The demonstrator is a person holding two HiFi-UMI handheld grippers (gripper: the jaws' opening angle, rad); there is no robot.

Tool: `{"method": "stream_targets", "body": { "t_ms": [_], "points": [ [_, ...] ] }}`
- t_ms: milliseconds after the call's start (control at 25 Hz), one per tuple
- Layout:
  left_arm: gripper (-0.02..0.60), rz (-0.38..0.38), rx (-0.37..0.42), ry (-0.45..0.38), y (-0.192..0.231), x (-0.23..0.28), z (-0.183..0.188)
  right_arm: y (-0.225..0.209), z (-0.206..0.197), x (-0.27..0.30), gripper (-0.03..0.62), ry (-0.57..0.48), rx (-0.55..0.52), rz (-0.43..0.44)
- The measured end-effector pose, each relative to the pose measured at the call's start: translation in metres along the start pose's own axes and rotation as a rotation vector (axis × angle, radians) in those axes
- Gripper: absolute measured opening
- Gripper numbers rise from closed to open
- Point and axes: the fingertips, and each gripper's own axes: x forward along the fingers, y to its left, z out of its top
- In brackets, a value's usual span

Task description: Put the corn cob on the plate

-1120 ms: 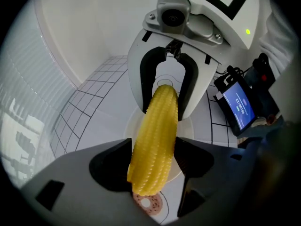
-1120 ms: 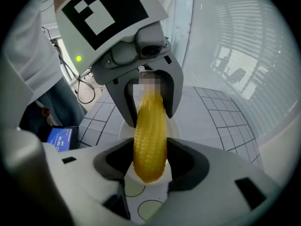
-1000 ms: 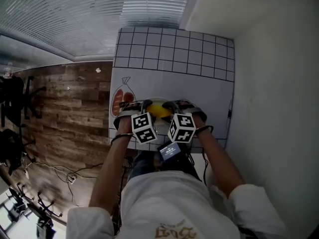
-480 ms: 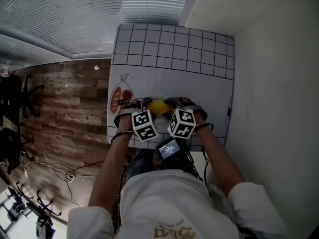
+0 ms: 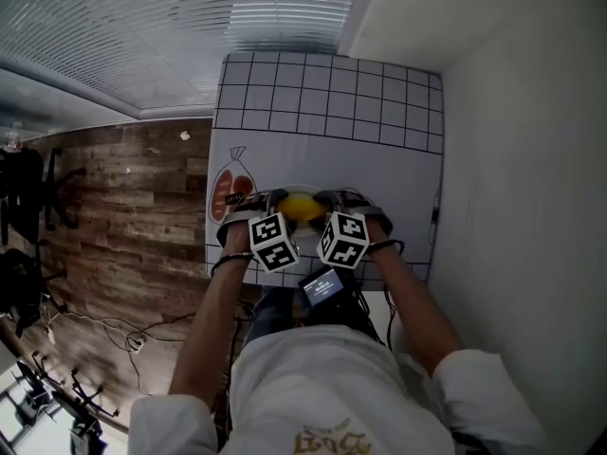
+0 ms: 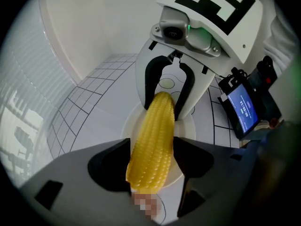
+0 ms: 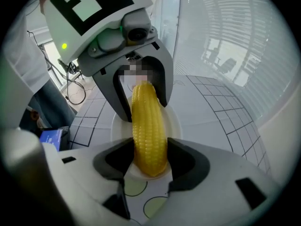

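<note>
Wood floor (image 5: 123,207) at left, white gridded counter (image 5: 322,93) centre. Left claw (image 6: 150,164) clamps one end of the corn cob (image 6: 155,126), jaws pressed on both sides. Cob sits over the white plate (image 6: 128,124); can't tell if it touches. Right claw (image 7: 149,159) grips the other end, jaws wide but tight on it.

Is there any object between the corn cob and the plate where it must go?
Nothing visible does. The left tongs and right tongs hold the corn cob by its ends directly over the plate, and the plate's surface around it looks bare.
</note>
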Motion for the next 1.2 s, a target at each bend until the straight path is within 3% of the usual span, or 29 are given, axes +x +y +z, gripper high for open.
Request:
{"method": "stream_targets", "body": {
  "t_ms": [440, 800, 960, 1080, 1120, 1200],
  "points": [
    [0.282, 0.010, -0.041, -0.027, 0.004, -0.013, -0.007, -0.004, -0.004, -0.008, 0.230, -0.009, 0.064, -0.058],
    [0.282, 0.025, -0.074, -0.053, 0.008, -0.024, -0.007, -0.011, -0.007, -0.039, 0.230, -0.078, 0.175, -0.109],
    [0.282, 0.072, -0.124, -0.099, 0.015, -0.039, -0.009, -0.009, -0.006, -0.052, 0.203, -0.113, 0.203, -0.156],
    [0.282, 0.129, -0.172, -0.153, 0.024, -0.053, -0.008, -0.015, 0.000, -0.065, 0.137, -0.215, 0.322, -0.203],
    [0.271, 0.147, -0.193, -0.173, 0.026, -0.059, -0.008, -0.018, 0.001, -0.069, 0.113, -0.248, 0.365, -0.223],
    [0.153, 0.196, -0.232, -0.214, 0.031, -0.070, -0.008, -0.021, 0.003, -0.079, 0.067, -0.290, 0.416, -0.269]
  ]
}}
